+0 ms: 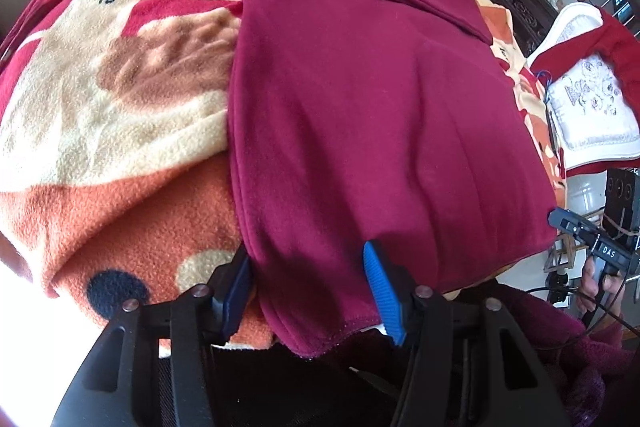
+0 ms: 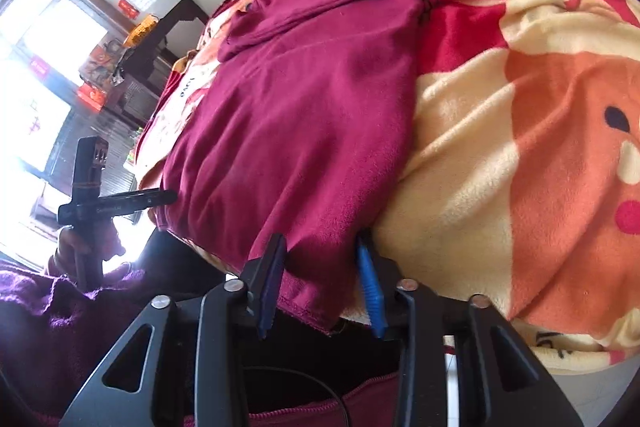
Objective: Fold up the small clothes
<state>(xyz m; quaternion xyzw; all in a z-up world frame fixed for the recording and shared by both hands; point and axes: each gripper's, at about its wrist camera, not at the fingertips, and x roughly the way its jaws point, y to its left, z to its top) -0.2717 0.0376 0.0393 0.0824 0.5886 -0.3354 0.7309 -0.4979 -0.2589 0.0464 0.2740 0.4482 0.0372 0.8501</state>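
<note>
A maroon fleece garment [image 1: 360, 99] lies flat on a patterned blanket [image 1: 120, 107], sleeves folded in across its upper part, collar at the far end. My left gripper [image 1: 308, 267] is open, its blue pads either side of the near left hem corner. The garment also shows in the right wrist view [image 2: 304, 115]. My right gripper [image 2: 322, 263] is open, its pads straddling the near right hem corner. The right gripper also shows in the left wrist view [image 1: 576, 223], and the left gripper in the right wrist view [image 2: 160, 197].
The orange, cream and red fleece blanket [image 2: 520, 107] covers the bed. A white embroidered cushion with red trim [image 1: 588, 99] lies to the right. Dark wooden furniture [image 2: 160, 39] and a bright window [image 2: 48, 27] stand beyond the bed.
</note>
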